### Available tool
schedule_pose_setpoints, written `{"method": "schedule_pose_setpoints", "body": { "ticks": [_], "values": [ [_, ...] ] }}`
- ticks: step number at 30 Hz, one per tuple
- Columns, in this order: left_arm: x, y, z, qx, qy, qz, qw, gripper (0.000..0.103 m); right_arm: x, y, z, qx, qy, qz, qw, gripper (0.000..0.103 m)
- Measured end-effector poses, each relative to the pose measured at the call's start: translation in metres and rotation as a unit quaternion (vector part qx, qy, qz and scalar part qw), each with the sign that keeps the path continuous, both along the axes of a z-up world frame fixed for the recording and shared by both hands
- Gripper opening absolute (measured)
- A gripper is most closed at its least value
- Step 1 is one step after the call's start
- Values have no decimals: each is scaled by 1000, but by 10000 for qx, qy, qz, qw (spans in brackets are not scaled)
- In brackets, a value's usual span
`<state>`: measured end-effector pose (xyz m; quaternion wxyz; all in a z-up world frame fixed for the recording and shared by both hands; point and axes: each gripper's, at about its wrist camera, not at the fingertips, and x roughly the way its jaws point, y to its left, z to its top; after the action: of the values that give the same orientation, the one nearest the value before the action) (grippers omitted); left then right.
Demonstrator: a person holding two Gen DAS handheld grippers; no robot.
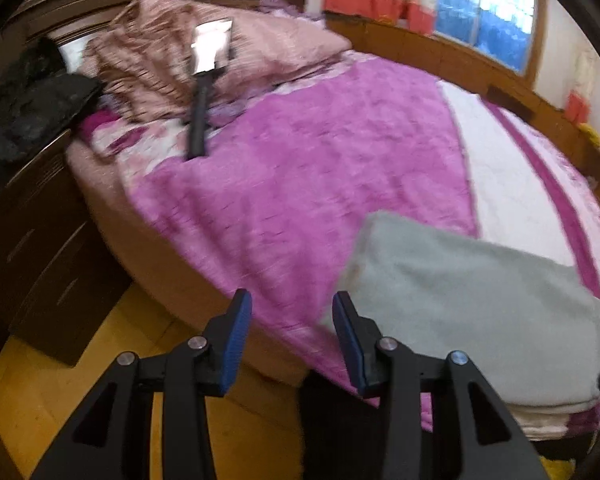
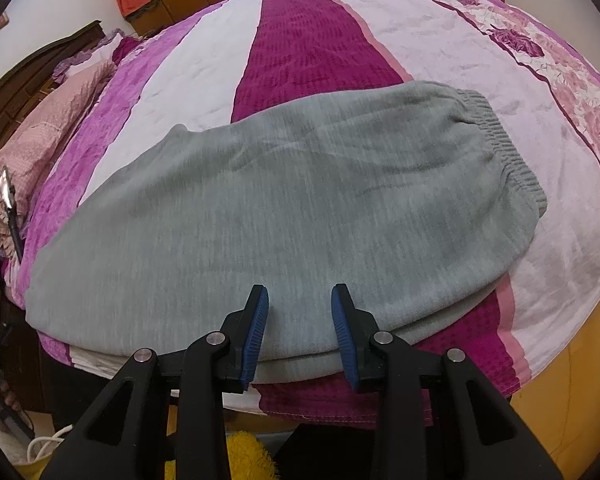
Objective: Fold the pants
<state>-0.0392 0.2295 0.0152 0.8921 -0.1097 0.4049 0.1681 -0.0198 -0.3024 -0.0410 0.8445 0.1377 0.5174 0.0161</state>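
The grey pants (image 2: pixel 284 208) lie folded flat on the bed (image 2: pixel 308 40), near its front edge. In the right wrist view they fill the middle of the frame, and the elastic waistband (image 2: pixel 504 140) is at the right side. At the lower edge two layers of the grey cloth show, one on the other.

The right claw (image 2: pixel 299 332) is at the bottom centre of that frame, over the front edge of the pants. Its blue pads (image 2: pixel 256 336) stand apart and nothing is pinched between them; if they touch the cloth I cannot tell.

In the left wrist view the left claw (image 1: pixel 292 340) is at the bottom centre, over the bed's edge where the pink-purple blanket (image 1: pixel 300 160) hangs down. It is spread and empty. The pants are at the lower right of this frame, just beside its right pad. A rumpled pink quilt (image 1: pixel 160 52) and a black stand with a phone (image 1: pixel 210 46) are at the upper left.
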Motion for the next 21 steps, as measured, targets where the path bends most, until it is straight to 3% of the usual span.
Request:
{"method": "schedule_pose_setpoints", "body": {
  "ticks": [4,9,11,13,16,21],
  "values": [
    [18,-37,5,16,-154,-689,9975,45,-1,-3,5,-3,-70,-42,10000,26],
    [47,-74,-15,-271,15,-1499,9883,43,1,-9,6,-18,-201,-14,9998,26],
    [60,-75,-31,-161,339,-1386,9896,43,8,-15,-2,-194,-152,-26,9997,26],
    [68,-64,-49,-209,640,-1112,9915,41,14,-30,-15,7,-37,-135,9999,22],
    [65,-51,-49,-401,525,-1033,9925,37,11,-53,-14,505,-66,-304,9982,16],
    [62,-51,-45,-273,636,-912,9934,37,-8,-96,9,383,-374,-947,9941,18]
  ]
}}
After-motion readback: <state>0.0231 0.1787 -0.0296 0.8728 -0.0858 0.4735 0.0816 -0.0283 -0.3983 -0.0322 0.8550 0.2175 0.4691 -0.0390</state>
